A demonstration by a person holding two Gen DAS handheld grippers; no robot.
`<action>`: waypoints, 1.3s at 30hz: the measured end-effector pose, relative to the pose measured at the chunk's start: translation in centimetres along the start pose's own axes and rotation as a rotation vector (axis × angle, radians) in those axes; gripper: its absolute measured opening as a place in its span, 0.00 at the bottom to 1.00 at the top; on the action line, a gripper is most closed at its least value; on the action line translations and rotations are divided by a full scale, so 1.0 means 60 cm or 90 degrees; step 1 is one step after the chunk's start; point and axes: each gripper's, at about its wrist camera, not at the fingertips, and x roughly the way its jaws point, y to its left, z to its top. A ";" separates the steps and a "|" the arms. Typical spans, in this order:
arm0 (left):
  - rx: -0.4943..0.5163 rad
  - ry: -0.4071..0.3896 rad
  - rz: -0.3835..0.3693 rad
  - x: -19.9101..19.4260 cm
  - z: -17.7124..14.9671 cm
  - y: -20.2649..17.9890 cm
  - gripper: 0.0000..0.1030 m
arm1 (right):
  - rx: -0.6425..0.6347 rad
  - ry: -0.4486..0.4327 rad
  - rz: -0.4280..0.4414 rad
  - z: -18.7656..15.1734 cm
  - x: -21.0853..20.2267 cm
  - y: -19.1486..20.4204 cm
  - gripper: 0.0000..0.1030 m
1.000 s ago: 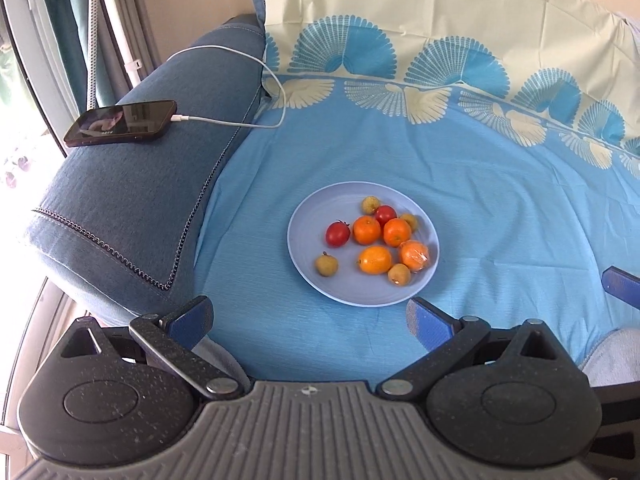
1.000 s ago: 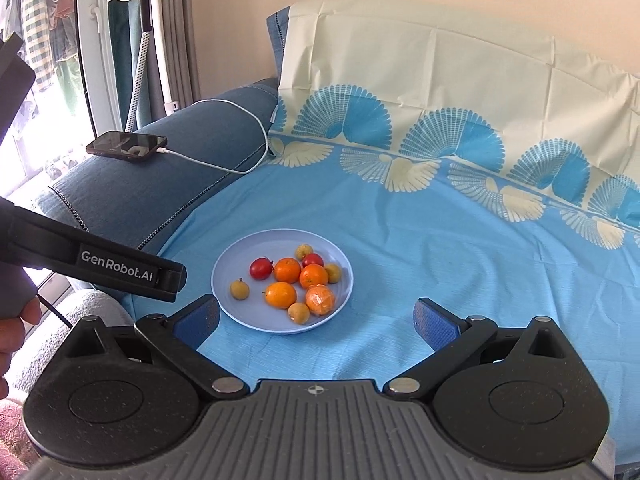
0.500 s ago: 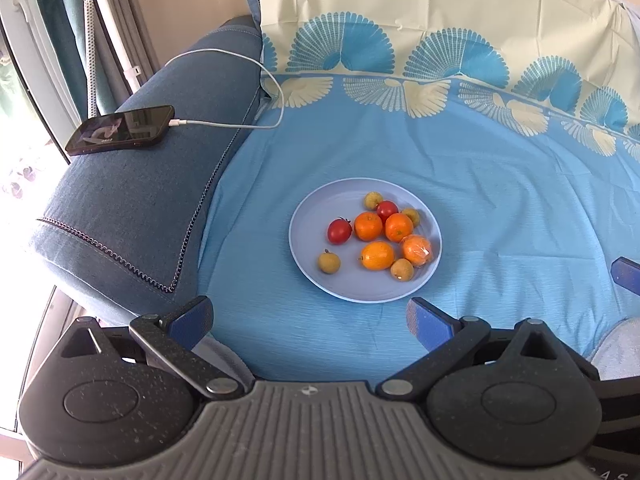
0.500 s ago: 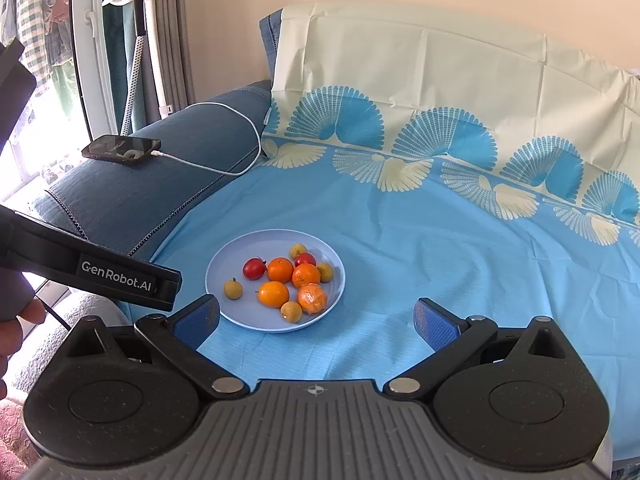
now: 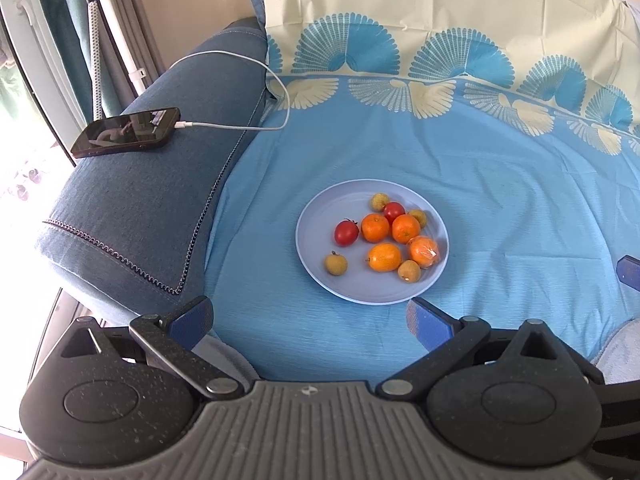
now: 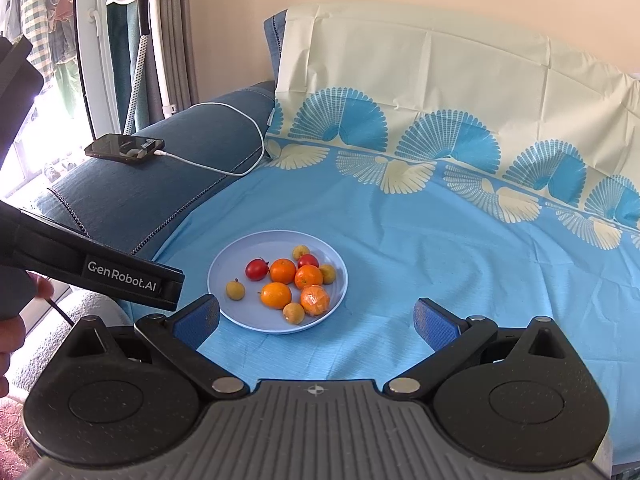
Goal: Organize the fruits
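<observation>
A pale blue plate point(image 5: 320, 216) point(image 6: 232, 316) lies on the blue sheet. It holds several oranges point(image 5: 385, 257) point(image 6: 276, 295), two red tomatoes point(image 5: 346, 232) point(image 6: 257, 269) and several small tan fruits point(image 5: 335, 263) point(image 6: 235, 290). One orange point(image 5: 423, 252) point(image 6: 315, 300) looks wrapped in film. My left gripper point(image 5: 308, 320) is open and empty, just short of the plate's near rim. My right gripper point(image 6: 316, 322) is open and empty, near the plate's right front edge.
A phone point(image 5: 126, 132) point(image 6: 125, 147) on a white cable point(image 5: 240, 126) lies on the denim sofa arm point(image 5: 132, 216) to the left. The patterned sheet point(image 5: 520, 184) runs up the backrest. The left gripper's body point(image 6: 100, 272) shows at the left of the right wrist view.
Both grippers have drifted slightly; the plate sits a little higher and further right in the left wrist view. Both stay open. The fruit has not moved.
</observation>
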 end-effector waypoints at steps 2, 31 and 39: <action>-0.001 0.000 0.003 0.000 0.000 0.001 1.00 | -0.002 0.000 0.001 0.000 0.000 -0.001 0.99; 0.002 0.007 0.006 0.005 -0.001 0.002 1.00 | 0.008 0.003 -0.004 -0.003 0.000 -0.005 0.99; 0.004 0.007 0.006 0.006 -0.002 0.001 1.00 | 0.009 0.004 -0.004 -0.003 0.000 -0.005 0.99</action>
